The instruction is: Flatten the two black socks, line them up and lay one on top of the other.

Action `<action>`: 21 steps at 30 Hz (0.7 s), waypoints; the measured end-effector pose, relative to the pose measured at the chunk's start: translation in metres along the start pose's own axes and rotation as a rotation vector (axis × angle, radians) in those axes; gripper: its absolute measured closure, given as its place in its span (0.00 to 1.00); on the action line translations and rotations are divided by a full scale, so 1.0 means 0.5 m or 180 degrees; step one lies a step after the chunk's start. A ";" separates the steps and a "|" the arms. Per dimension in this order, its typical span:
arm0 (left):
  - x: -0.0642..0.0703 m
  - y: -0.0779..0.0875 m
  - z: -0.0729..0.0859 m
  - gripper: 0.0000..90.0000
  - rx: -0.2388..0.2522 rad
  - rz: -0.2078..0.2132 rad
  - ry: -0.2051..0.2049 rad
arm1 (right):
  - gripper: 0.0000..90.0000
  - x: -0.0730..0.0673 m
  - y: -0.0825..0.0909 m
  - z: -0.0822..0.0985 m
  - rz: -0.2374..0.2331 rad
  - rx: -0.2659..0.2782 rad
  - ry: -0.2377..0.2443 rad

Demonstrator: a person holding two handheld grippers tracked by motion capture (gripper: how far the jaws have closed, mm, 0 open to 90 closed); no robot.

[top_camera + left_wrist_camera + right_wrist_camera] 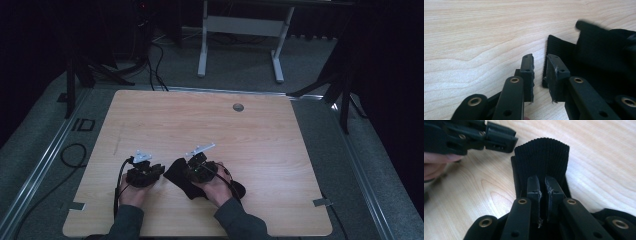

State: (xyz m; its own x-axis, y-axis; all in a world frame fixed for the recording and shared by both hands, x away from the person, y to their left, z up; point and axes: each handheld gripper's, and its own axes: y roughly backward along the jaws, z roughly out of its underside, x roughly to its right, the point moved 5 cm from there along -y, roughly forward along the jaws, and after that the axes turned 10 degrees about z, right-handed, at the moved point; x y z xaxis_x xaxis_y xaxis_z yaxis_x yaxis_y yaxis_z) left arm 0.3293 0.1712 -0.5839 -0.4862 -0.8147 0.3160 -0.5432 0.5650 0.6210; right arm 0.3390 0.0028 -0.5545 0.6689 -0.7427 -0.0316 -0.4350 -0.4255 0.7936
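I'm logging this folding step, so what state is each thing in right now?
black ribbed cloth: lying on the table, one ribbed edge lifted and folded up.
right gripper: shut on the black ribbed cloth.
left gripper: open, nothing between the jaws, beside the cloth's edge.
table: bare wood around the cloth.

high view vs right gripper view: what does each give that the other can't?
High view alone: the whole wooden table, both forearms, the floor and a table frame behind. Right gripper view alone: the right gripper shut on the ribbed cuff of the black sock, and the rib texture. Both: the sock on the table, the left gripper close beside it.
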 end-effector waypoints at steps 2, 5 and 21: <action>0.000 0.001 0.000 0.87 0.0001 0.0009 -0.0001 | 0.93 -0.005 -0.011 0.000 -0.0004 -0.0044 0.0000; -0.001 0.003 -0.001 0.88 0.0010 0.0015 0.0007 | 0.93 -0.014 -0.020 -0.001 -0.0007 -0.0071 0.0008; 0.012 0.001 -0.004 0.88 0.0024 0.0072 -0.0122 | 0.92 -0.028 -0.047 -0.001 0.0002 -0.0152 0.0079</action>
State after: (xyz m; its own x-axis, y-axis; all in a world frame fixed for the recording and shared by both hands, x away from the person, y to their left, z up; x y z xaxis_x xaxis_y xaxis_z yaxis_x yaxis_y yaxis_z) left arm 0.3274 0.1663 -0.5804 -0.5241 -0.7963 0.3021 -0.5369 0.5843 0.6085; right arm 0.3402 0.0232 -0.5722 0.6835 -0.7297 -0.0164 -0.4066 -0.3994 0.8217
